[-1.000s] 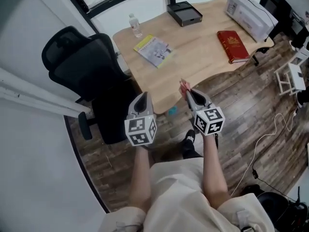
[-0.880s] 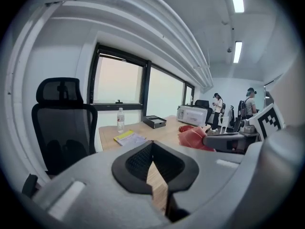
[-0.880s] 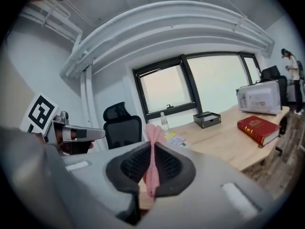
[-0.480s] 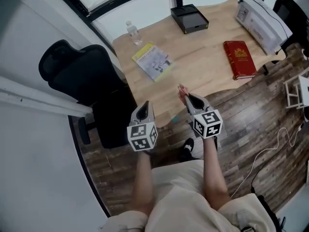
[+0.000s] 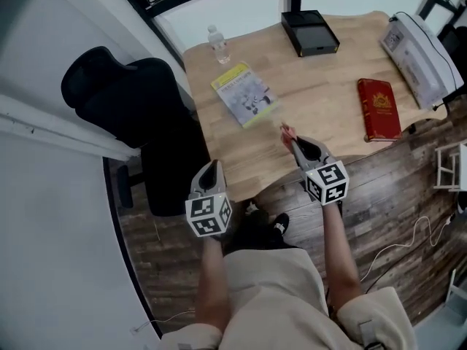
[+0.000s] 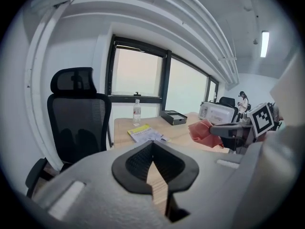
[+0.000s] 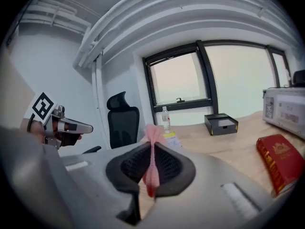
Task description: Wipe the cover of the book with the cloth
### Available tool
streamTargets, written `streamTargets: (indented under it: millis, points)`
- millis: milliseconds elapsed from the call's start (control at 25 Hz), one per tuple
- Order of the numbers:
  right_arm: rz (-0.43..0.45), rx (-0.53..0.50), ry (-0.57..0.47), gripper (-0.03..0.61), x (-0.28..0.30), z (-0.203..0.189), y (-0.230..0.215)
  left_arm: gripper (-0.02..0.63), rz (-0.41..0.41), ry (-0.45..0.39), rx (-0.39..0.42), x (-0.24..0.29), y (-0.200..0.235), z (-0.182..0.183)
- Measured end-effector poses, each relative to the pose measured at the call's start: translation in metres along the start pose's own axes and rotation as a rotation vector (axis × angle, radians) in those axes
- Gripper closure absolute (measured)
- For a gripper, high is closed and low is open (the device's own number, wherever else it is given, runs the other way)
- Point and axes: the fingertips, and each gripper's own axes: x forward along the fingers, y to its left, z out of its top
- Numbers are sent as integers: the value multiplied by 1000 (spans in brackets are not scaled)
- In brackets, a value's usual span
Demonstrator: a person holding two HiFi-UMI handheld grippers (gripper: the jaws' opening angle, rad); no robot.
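A pink cloth point(image 7: 152, 142) is pinched in my right gripper point(image 5: 292, 143), which is shut on it just over the wooden table's front edge point(image 5: 241, 173). A yellow-and-white book point(image 5: 244, 93) lies flat a little beyond the cloth point(image 5: 285, 130). A red book point(image 5: 379, 108) lies at the table's right and also shows in the right gripper view point(image 7: 279, 163). My left gripper point(image 5: 209, 172) hangs over the floor beside the table's corner; its jaws point(image 6: 152, 144) meet with nothing between them.
A black office chair point(image 5: 124, 100) stands left of the table. At the back of the table are a water bottle point(image 5: 217, 44) and a black box point(image 5: 310, 31), with a white machine point(image 5: 419, 49) at the far right. Cables point(image 5: 408, 232) lie on the wood floor.
The person has stepped nearer to the table. The right gripper with the cloth has come from the table's edge to over the tabletop, nearer the yellow book. The left gripper stayed low.
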Motion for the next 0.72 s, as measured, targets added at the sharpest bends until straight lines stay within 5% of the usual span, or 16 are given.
streamTargets:
  millis: [280,480,720]
  points:
    - [29,-176,69,561,68,42,-12,612,30,-65,-69,50,51,51]
    - [43,-265,106,561,120,74,-27,612,-28,-88,-79,105,65,87]
    - [23,-281,205,561,164,46,-55,612,-157,27,-52,178,62,56]
